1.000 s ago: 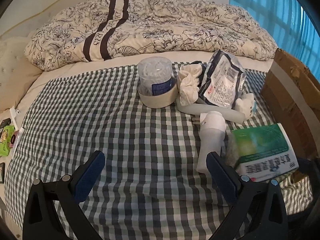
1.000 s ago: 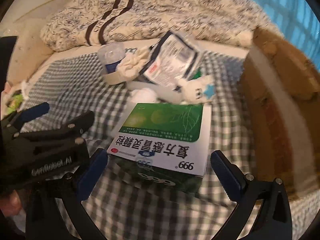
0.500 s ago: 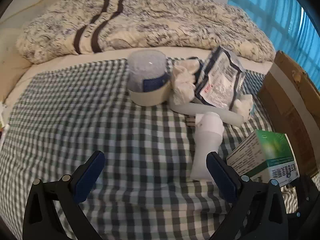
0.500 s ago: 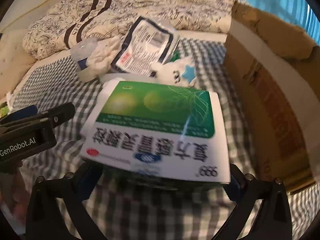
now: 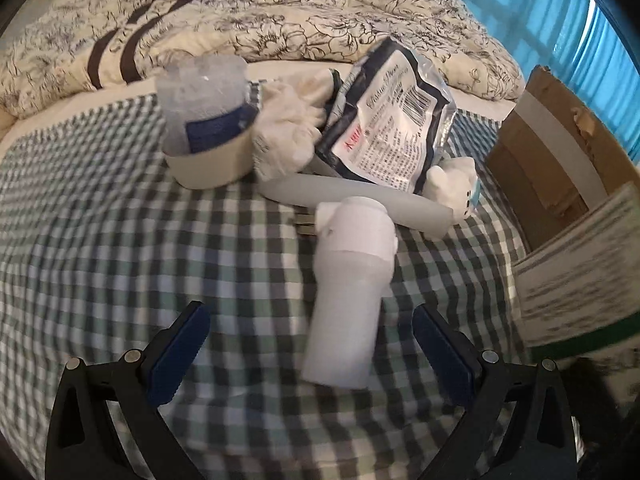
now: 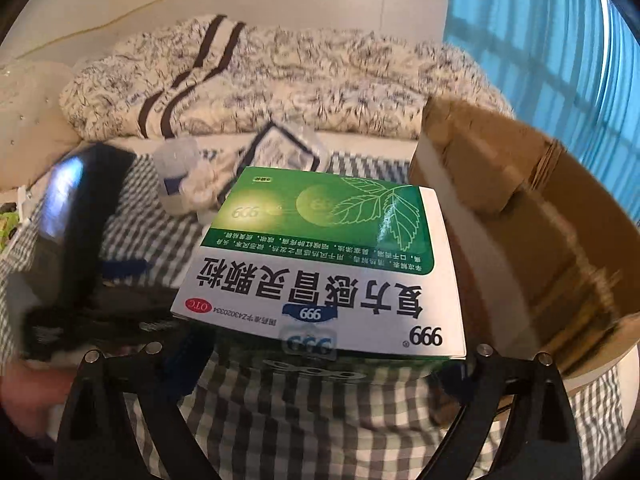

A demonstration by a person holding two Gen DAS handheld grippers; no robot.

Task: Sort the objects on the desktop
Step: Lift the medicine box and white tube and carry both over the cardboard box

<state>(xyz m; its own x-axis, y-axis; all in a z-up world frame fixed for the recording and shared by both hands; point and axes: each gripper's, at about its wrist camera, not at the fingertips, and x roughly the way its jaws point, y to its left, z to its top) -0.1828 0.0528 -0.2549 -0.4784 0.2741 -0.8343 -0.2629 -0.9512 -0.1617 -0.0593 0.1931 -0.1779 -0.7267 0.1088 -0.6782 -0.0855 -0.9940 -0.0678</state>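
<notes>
A green-and-white medicine box (image 6: pixel 320 264) is seen over a green-and-white checked cloth (image 5: pixel 120 216), beside a brown cardboard box (image 6: pixel 520 216).

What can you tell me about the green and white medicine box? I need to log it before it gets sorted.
The medicine box is a flat cardboard carton, green on its upper half with a leaf drawing, white below with large dark Chinese characters, a red OTC oval and "999" logos. The print reads upside down in the right wrist view. The right gripper is shut on its near end, holding it roughly level above the checked cloth, beside the open cardboard box.
</notes>
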